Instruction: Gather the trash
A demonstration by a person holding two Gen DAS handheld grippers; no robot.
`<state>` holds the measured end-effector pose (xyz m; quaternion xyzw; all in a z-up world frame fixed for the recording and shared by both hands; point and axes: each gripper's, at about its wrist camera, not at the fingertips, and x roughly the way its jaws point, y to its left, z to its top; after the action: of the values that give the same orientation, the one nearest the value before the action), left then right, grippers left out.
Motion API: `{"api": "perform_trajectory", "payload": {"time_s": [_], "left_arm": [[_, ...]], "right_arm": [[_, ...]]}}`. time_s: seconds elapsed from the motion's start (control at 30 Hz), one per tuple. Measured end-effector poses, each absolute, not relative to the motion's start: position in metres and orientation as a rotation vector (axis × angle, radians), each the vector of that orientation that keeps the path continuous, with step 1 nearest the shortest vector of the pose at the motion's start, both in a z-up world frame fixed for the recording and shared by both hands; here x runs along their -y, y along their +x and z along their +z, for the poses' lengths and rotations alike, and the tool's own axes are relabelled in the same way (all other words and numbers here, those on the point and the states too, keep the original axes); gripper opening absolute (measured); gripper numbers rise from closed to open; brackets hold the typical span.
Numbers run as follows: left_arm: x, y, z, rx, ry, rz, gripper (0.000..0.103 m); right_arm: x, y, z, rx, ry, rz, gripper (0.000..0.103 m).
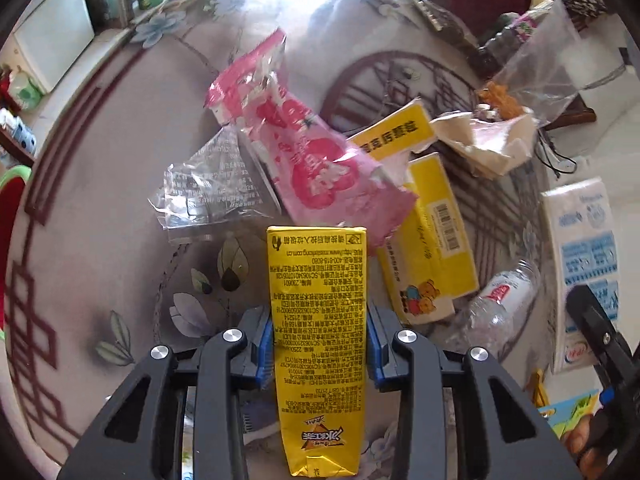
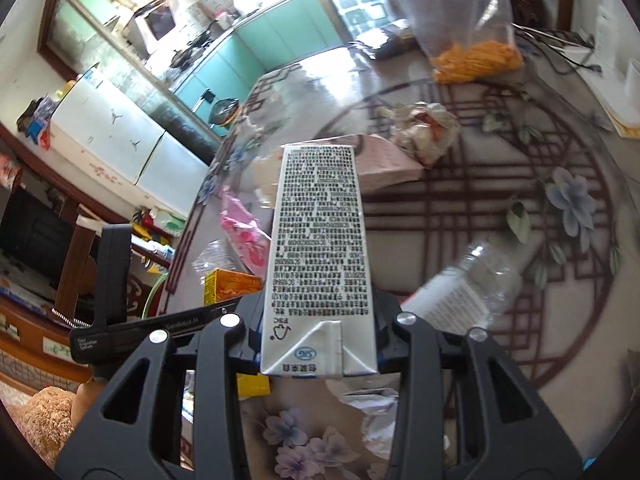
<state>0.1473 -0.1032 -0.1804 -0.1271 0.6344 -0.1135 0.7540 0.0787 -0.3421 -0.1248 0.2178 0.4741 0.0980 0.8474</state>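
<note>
The left claw (image 1: 320, 344) clamps a yellow drink carton (image 1: 318, 344) above the bench (image 1: 100, 240); pink wrapper (image 1: 316, 160) at twelve o'clock. The right claw (image 2: 318, 344) grips a white carton (image 2: 320, 264).

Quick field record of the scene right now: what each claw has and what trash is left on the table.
left claw: shut on yellow drink carton
right claw: shut on white carton
left on table: pink wrapper; clear wrapper; yellow tissue pack; clear plastic bottle; crumpled paper
surface: flower-patterned table
</note>
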Motion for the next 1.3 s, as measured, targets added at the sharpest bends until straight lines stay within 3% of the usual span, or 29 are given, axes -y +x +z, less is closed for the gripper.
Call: {"api": "perform_trajectory", "payload": {"time_s": [0.47,1.3], "left_arm": [[0.074,0.106,-0.088,-1.089,-0.151,-0.310,0.033],[-0.007,0.064,-0.089,-1.063,-0.183,-0.224,0.033]], "right_arm": [[0.307,0.057,-0.089,-0.938,0.401,0.247,0.036],[0.249,0.034,-0.086,-0.959,0.360,0.288,0.036]]}}
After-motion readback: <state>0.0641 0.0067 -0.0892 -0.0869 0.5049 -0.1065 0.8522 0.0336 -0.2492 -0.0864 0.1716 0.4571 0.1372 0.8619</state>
